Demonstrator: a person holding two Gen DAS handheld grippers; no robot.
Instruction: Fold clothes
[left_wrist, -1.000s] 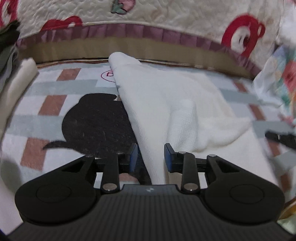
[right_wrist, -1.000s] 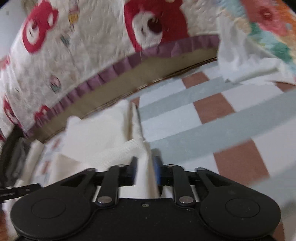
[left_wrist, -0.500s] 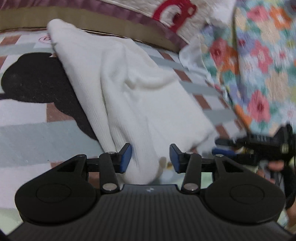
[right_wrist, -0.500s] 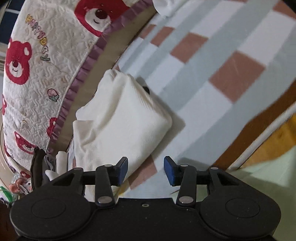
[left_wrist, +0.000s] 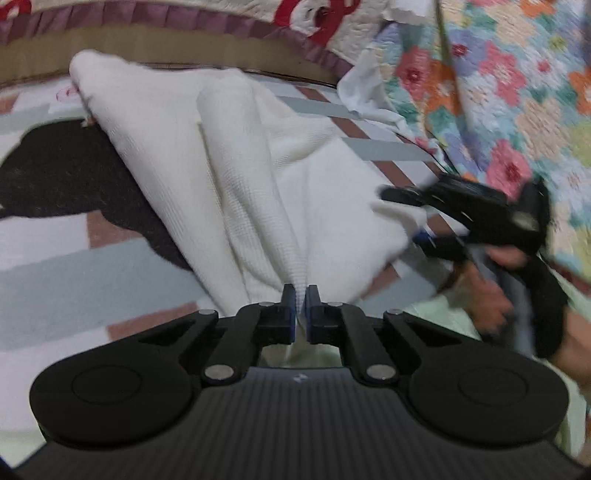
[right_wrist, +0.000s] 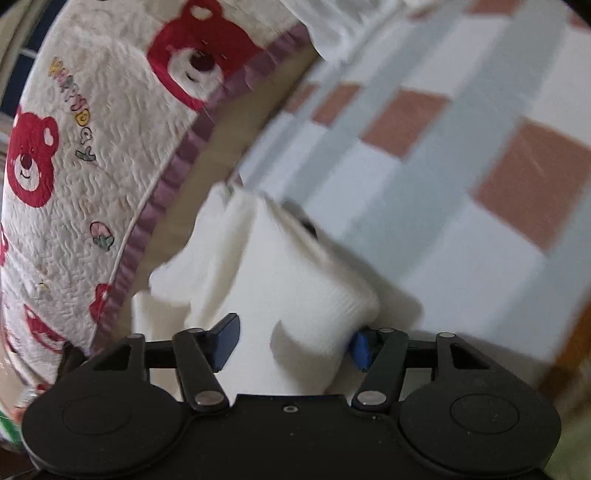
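Two grippers are engaged with one white garment (left_wrist: 280, 158), which lies bunched and partly doubled over on the checked blanket (left_wrist: 55, 266), close to the bear-print quilt (right_wrist: 92, 147). The left gripper (left_wrist: 301, 295) is pinched narrow on a ridge of the cloth at its near edge. The right gripper (right_wrist: 291, 341) is spread wide, with a rounded corner of the garment lying between its blue pads (right_wrist: 225, 336), not clamped. For a clean fold, the wide gripper is best closed on the corner through all layers, and both grips are best held at equal height and tension so that the edges meet. A raised crease runs up the middle and is likely to need smoothing. The floral quilt (left_wrist: 498, 110) crowds the right side, and a loose white cloth (left_wrist: 365, 96) lies beside it; the black patch (left_wrist: 74, 173) is flat and presents no obstacle
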